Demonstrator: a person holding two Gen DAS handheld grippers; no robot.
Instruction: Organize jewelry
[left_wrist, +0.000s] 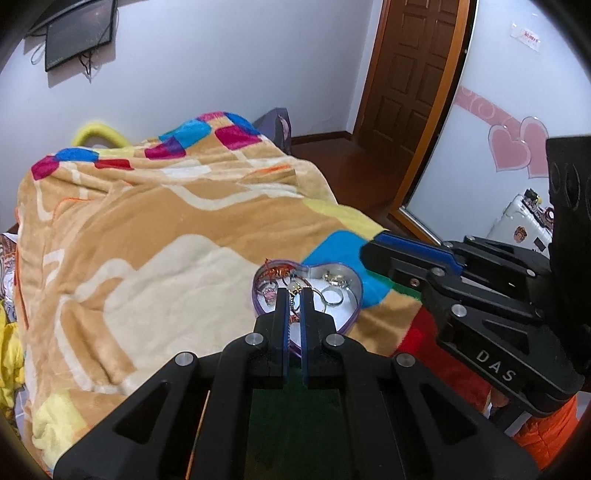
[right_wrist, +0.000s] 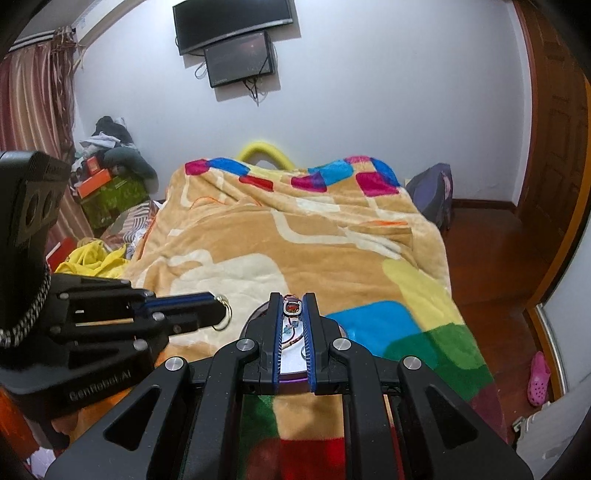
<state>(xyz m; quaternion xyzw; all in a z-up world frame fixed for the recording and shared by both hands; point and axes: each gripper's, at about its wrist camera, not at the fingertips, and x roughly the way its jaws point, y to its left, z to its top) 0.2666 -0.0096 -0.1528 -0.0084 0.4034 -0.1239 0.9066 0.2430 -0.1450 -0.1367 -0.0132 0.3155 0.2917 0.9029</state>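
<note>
A purple heart-shaped tin (left_wrist: 352, 295) lies on the blanket and holds rings (left_wrist: 332, 295), an orange-red chain (left_wrist: 277, 272) and other small jewelry. My left gripper (left_wrist: 294, 293) hangs over the tin, its jaws nearly closed on a small gold piece with a dangling ring (right_wrist: 223, 314). My right gripper (right_wrist: 292, 301) is shut on a silver ring with a red stone (right_wrist: 293, 307), above the tin (right_wrist: 291, 376). From the left wrist view the right gripper (left_wrist: 373, 251) comes in from the right, beside the tin.
The tin sits on a bed covered by a tan blanket (left_wrist: 166, 236) with coloured patches. Its edge drops to a wooden floor (right_wrist: 491, 258) on the right. Clothes and boxes (right_wrist: 110, 177) are piled at the far left. A door (left_wrist: 410, 74) is at the back right.
</note>
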